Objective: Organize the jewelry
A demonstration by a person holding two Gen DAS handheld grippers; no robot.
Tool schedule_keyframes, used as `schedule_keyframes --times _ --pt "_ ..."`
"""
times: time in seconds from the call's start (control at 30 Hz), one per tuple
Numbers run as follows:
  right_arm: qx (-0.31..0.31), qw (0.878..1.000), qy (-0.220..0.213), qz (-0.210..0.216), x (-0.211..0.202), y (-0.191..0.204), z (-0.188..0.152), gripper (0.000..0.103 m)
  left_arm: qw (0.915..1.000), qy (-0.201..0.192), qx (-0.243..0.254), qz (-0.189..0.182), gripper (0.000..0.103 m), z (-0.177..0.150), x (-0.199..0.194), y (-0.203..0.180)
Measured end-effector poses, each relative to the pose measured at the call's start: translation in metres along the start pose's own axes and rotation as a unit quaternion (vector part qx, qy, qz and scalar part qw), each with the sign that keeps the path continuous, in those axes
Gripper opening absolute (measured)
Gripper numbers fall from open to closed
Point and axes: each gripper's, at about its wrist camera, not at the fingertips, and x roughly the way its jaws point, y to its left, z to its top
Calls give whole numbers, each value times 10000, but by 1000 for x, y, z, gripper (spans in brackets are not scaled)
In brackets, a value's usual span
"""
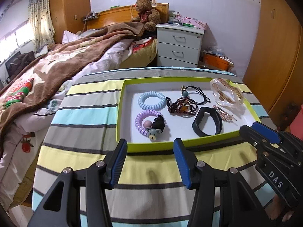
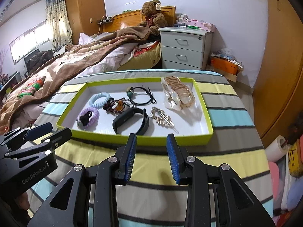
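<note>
A shallow green-rimmed tray lies on the striped cloth. It holds a blue coil hair tie, a purple coil tie with a bear charm, and a dark beaded bracelet. Also in it are a black elastic tie, a black wristband, a gold clip and bagged gold bangles. My left gripper and right gripper hover at the tray's near rim, both open and holding nothing.
The striped cloth covers a rounded surface that drops off left and right. Behind it are a bed with a brown blanket, a grey nightstand, a teddy bear and an orange box. A wooden wardrobe stands at the right.
</note>
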Motion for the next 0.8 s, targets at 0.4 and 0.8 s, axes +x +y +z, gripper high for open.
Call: schedule_keyframes --times 0.4,0.8 --pt "47 9999 -84 -67 -14 0 -11 34 10000 -37 -38 1 53 -11 -10 -7" --pt "45 9999 -100 -55 -18 4 -14 34 9999 -24 -126 66 53 -15 -14 -5"
